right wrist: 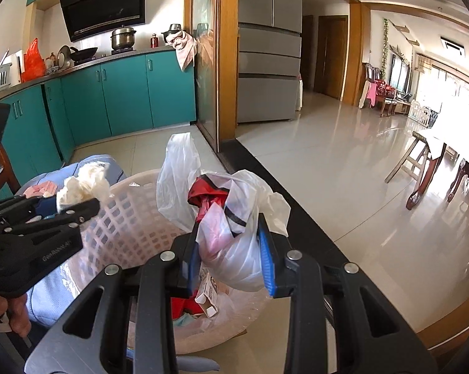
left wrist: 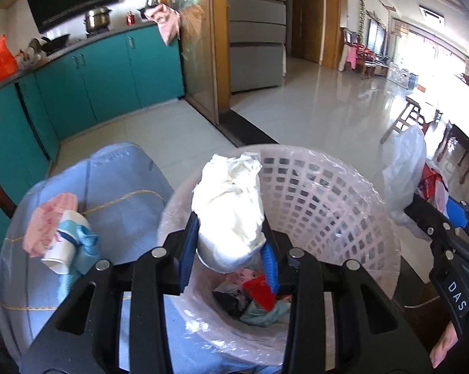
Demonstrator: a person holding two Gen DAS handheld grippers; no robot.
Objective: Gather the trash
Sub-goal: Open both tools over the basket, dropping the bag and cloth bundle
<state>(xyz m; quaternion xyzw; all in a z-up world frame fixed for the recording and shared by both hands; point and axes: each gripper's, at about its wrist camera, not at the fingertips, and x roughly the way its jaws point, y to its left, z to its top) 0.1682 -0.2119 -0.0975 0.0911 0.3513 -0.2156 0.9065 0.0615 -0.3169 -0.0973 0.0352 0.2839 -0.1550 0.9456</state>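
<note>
tissue wad: crumpled white tissue wad, pinched between the blue pads of the left gripper, held above the bin opening
bag: clear plastic bag stuffed with red and pink scraps, clamped in the right gripper, over the bin's right rim
bin: pink lattice waste bin with a clear liner; red, black and teal scraps at the bottom
left gripper: narrow, closed on the wad
right gripper: narrow, closed on the bag
stool: blue cushioned seat touching the bin's left side
on stool: paper cup, pink wrapper, blue ribbon
backdrop: teal cabinets, tiled floor
</note>
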